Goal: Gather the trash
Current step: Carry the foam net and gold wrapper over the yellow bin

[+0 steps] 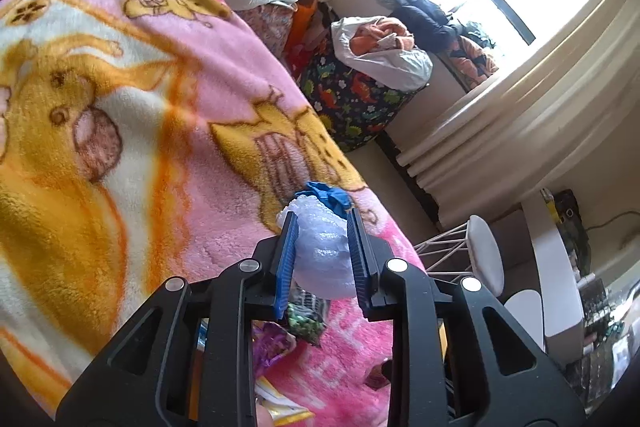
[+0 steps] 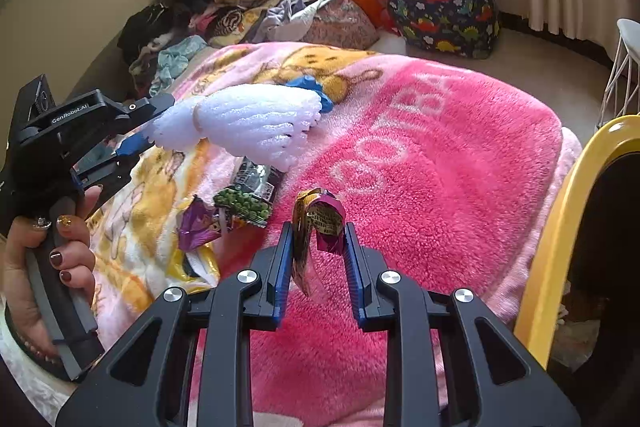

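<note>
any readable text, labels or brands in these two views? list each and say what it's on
"GenRobot.AI": white print on the black body of the left gripper, right wrist view.
Large pale letters woven into the pink blanket: partly hidden and distorted, no whole word readable.
Print on the green pea snack packet and on the foil wrapper in the right gripper: too small to read.

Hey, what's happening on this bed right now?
A person is clearing trash off a pink blanket, holding one tool in each hand. The left tool is shut on a white foam net sleeve with something blue at its far end. The right tool is shut on a crumpled gold and magenta wrapper. A green pea snack bag and a purple wrapper lie on the blanket, not yet picked up.
</note>
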Motion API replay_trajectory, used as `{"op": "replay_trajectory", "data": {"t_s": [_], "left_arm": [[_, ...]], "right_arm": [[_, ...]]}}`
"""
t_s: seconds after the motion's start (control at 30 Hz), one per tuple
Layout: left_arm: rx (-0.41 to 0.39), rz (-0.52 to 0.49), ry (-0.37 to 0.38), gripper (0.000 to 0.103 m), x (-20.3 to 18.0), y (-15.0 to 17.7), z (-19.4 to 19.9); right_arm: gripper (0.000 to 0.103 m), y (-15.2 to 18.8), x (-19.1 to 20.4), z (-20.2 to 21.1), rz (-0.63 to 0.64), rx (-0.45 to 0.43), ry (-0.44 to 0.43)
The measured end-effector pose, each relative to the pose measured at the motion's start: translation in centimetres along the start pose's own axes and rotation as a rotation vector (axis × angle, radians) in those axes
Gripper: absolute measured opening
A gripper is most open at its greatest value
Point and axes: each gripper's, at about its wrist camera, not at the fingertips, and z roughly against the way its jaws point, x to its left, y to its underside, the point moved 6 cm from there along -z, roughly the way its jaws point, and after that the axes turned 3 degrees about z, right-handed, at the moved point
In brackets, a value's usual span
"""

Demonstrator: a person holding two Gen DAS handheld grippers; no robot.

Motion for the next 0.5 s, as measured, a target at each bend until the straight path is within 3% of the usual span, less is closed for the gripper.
{"op": "replay_trajectory", "data": {"t_s": [0.5], "left_arm": [[-0.011,-0.048,0.039,0.019,-3.4,1.2,1.3]], "right_arm": [[0.023,0.0,-2.0,4.9,-0.044,-0.079,0.025]]}}
